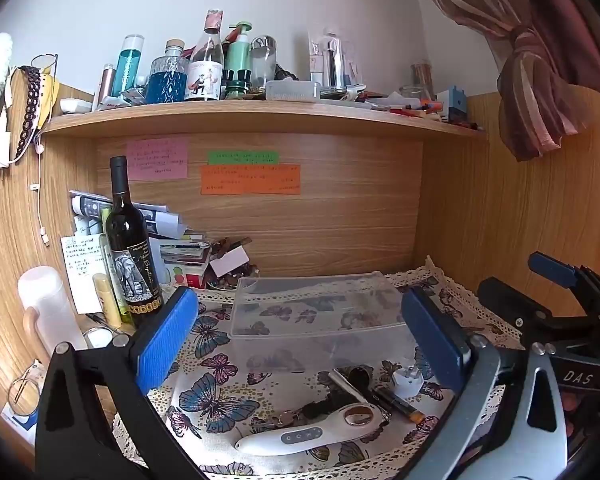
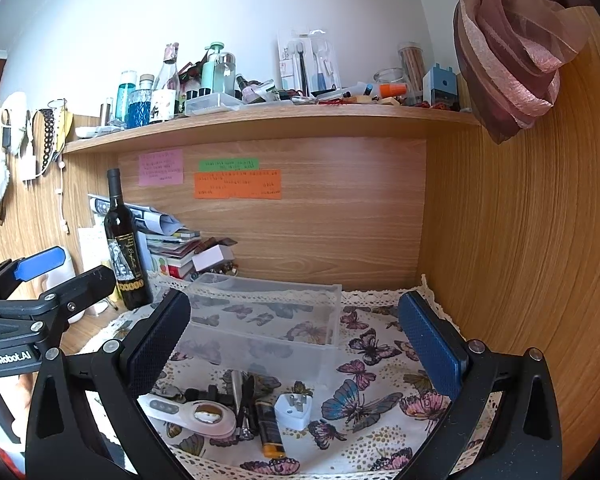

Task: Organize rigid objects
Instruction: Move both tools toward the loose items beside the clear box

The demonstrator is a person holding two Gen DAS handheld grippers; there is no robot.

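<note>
A clear plastic box (image 1: 320, 312) (image 2: 268, 312) stands empty on the butterfly cloth (image 1: 216, 360) (image 2: 364, 360). In front of it lie a white handheld device with a round lens (image 1: 308, 432) (image 2: 196, 414), a white plug adapter (image 1: 407, 383) (image 2: 294, 410), a black-and-orange lighter (image 1: 398, 402) (image 2: 269, 428), a metal pen (image 1: 346, 384) (image 2: 236, 388) and black keys (image 1: 320, 406) (image 2: 208, 394). My left gripper (image 1: 300, 340) is open above these items, holding nothing. My right gripper (image 2: 296, 344) is open and empty above them too. The right gripper also shows at the left wrist view's right edge (image 1: 560, 308).
A dark wine bottle (image 1: 130, 248) (image 2: 124, 248) stands at the left beside stacked papers and books (image 1: 168, 240) (image 2: 168, 240). A white bottle (image 1: 48, 308) stands further left. A crowded shelf (image 1: 260, 114) (image 2: 260, 118) runs overhead. Wooden walls close the back and right.
</note>
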